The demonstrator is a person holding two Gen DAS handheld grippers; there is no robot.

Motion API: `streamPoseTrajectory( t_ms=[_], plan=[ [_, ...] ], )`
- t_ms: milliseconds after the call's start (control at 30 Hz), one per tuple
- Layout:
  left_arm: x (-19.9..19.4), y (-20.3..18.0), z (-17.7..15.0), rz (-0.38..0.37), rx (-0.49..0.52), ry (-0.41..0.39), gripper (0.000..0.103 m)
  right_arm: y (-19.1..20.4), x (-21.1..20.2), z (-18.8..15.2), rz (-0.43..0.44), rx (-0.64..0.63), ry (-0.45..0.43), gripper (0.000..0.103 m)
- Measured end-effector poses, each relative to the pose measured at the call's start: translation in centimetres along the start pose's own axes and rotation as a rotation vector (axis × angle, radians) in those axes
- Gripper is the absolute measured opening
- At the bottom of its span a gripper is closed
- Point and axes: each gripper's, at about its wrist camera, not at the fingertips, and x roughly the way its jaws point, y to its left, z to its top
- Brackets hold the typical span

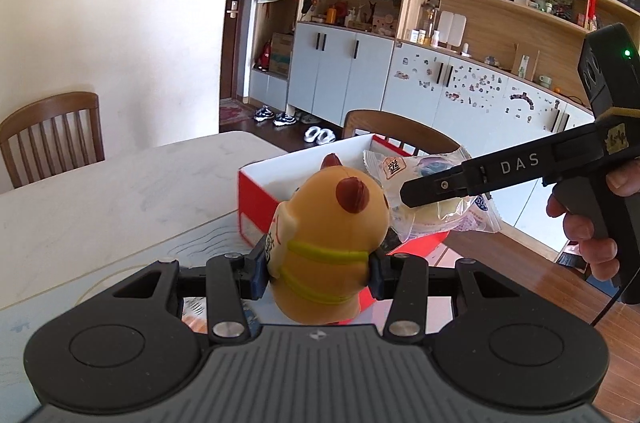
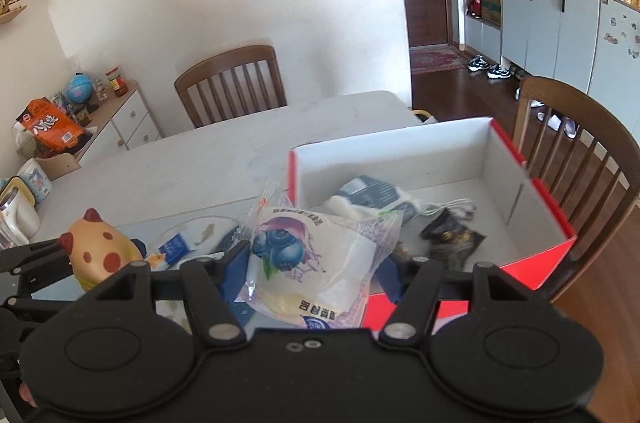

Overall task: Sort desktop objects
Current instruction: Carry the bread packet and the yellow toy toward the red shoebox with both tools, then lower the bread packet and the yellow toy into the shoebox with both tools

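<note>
Readable in white capitals at right of the left wrist view: "DAS" on the black body of the right gripper [image 1: 412, 197]. Chinese characters, too small or turned to make out, printed on the blueberry snack packet [image 2: 312, 263], on the yellow toy [image 1: 328, 247] at its left side, and in white on the orange bag [image 2: 50, 127] at left of the right wrist view. Nothing else legible.

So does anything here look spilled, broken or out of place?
Nothing stands out. The left hand-held gripper holds a toy, the right one a snack packet, both by the red box.
</note>
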Motion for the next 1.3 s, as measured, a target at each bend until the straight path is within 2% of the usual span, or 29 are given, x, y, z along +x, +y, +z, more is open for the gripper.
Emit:
streamPoseTrajectory(
  t_ms=[633, 967, 1300],
  plan=[
    [7.2, -4.4, 2.9, -0.030, 0.026, 0.077, 0.045, -9.3, -0.3, 1.2, -0.071, 0.003, -0.027, 0.064],
    [11.6, -5.0, 4.1, -0.022, 0.082, 0.192, 0.045, -11.7, 0.7, 2.6, -0.074, -0.025, -0.038, 0.064],
    [16.7, -5.2, 4.8, -0.023, 0.102, 0.358, 0.045, -13.2, 3.6, 3.8, -0.051, -0.015, -0.012, 0.064]
  ],
)
